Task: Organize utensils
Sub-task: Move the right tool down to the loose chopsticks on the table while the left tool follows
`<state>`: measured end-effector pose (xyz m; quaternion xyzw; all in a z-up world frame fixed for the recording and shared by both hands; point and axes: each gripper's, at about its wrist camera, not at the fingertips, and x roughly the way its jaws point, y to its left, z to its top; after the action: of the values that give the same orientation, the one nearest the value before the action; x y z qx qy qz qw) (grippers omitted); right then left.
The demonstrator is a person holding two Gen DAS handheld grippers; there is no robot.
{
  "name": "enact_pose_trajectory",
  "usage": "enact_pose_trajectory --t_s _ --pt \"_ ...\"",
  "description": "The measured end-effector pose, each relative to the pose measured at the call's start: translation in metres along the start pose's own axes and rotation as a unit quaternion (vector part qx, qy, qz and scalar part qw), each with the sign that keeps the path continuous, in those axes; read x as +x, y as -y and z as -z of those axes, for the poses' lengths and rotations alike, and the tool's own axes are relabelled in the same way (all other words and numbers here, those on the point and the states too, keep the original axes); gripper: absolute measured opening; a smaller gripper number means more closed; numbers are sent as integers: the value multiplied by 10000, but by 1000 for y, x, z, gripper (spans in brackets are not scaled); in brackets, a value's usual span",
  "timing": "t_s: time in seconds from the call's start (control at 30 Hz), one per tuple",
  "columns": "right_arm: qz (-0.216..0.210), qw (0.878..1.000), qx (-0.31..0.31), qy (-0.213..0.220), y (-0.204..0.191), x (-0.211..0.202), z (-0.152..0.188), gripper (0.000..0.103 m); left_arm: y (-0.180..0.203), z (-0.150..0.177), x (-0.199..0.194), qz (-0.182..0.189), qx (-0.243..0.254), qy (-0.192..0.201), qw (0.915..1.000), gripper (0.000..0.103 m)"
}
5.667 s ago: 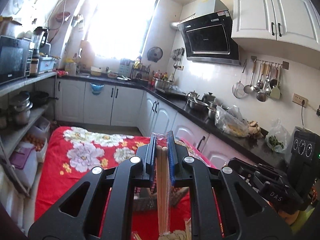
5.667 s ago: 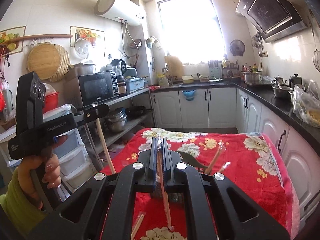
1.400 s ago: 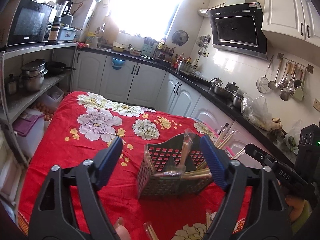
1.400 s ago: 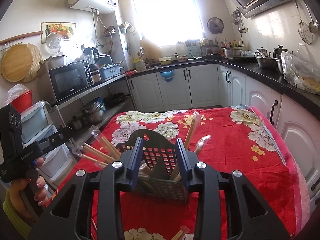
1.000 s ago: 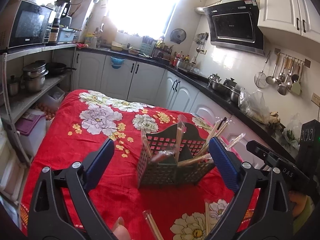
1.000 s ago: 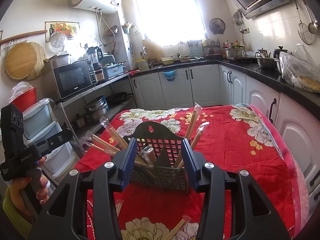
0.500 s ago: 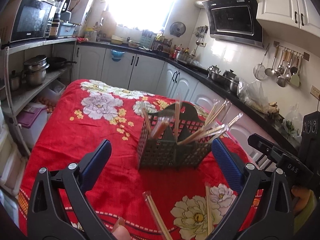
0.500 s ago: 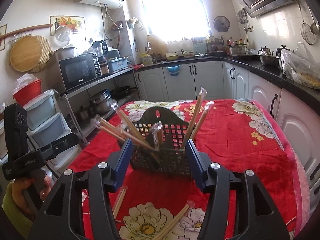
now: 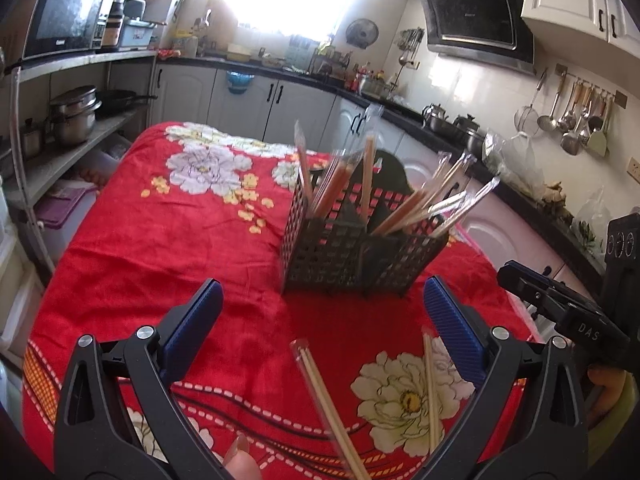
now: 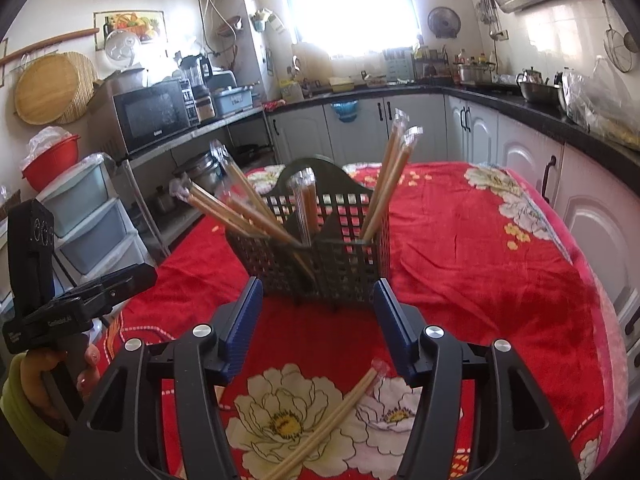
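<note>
A dark mesh utensil basket stands on the red flowered cloth, with several wrapped chopstick pairs leaning in its compartments. My left gripper is wide open and empty just in front of the basket. A wrapped pair of chopsticks lies on the cloth between its fingers, and another pair lies by the right finger. My right gripper is open and its jaws are still opening, empty. One wrapped pair lies on the cloth below it.
The table's red flowered cloth is ringed by white kitchen cabinets on the right and open shelves with pots on the left. A hand holds the other gripper's handle at each view's edge.
Both grippers have drawn back and sunk from the basket, and loose chopstick pairs on the cloth have come into view. The right gripper's jaws have widened.
</note>
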<state>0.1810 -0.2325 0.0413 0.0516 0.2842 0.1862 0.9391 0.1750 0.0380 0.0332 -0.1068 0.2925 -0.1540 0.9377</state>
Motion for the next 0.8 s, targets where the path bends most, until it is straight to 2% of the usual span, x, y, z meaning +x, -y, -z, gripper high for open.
enact_pose_trajectory --t_s 0.4,0.63,0.7,0.8 --pt "70 9977 167 -650 12 20 30 56 -6 28 23 11 -57 -553 9985 92" --pt "-2 9924 400 -1166 23 41 49 56 -9 52 53 253 -273 -1256 9914 92" --pt "-4 9907 441 -1287 24 47 53 55 -10 57 58 290 -297 -1364 9898 89" --pt "-54 9872 585 -1485 27 57 58 55 -11 62 65 345 -354 -1551 9867 78"
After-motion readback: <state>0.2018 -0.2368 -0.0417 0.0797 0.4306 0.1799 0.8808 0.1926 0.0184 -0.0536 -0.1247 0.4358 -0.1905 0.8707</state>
